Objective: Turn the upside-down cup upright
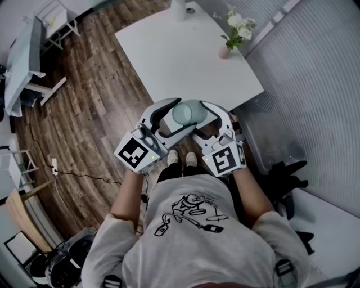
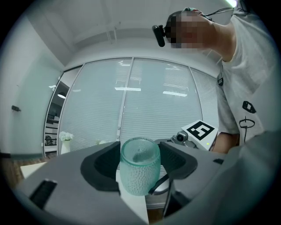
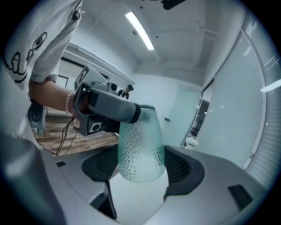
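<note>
Cool, even light; a long white ceiling strip lamp (image 3: 139,30) glares. Both gripper views bend strongly and darken at their rims.

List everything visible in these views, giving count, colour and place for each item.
cup: one, translucent pale green, over the table's near edge, gripped by both hand-held grippers
table: one, white, ahead of the person
vase of flowers: one, pinkish vase, white blooms, table's far right
tall object: one, white, table's far edge, cut off
floor: one, brown wood planks, left of the table
cable: one, black, on the floor at left
shoes: two, light, below the grippers
shirt: one, grey with black drawing
left hand-held gripper: one, grey with black pads, shut on the cup
right hand-held gripper: one, same colours, shut on the cup
</note>
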Motion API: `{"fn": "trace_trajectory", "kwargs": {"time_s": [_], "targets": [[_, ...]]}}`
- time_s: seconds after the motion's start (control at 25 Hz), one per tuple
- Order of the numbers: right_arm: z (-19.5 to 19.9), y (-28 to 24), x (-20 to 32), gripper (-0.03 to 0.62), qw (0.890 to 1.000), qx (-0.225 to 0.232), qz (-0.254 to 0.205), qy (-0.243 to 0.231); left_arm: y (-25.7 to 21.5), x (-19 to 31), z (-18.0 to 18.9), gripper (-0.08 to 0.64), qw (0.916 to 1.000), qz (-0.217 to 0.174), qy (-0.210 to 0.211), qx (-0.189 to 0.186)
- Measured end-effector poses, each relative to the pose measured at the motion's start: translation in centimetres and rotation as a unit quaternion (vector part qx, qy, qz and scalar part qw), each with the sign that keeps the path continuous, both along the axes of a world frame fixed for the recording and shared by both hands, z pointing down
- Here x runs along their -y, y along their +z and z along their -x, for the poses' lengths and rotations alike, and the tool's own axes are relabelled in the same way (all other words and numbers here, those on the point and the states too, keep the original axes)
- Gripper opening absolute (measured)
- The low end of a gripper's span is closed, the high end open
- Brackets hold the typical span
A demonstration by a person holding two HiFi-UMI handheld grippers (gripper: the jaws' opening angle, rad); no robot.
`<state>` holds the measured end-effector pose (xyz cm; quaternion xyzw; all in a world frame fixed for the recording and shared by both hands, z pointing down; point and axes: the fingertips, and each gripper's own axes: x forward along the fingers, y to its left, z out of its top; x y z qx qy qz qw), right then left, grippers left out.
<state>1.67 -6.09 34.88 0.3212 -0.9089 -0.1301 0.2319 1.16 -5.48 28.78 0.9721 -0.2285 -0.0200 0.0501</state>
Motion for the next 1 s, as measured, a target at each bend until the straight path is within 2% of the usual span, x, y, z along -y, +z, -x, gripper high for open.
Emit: {"fn": "trace_trajectory", "kwargs": {"time_s": [0.6,1.0], "targets": [[-0.1,6.2,2.0,0.341,0.996,0.056,0.063,0.006,5.6,2.5,-0.9,0.282,0.999,0.029,-0.009,0.032],[0.1,10.0,2.8,0.341,0.99,0.094,0.109,0.0,9.2,3.6,-1.3,0.282,0.9979,0.04,-0.014,0.049]]}}
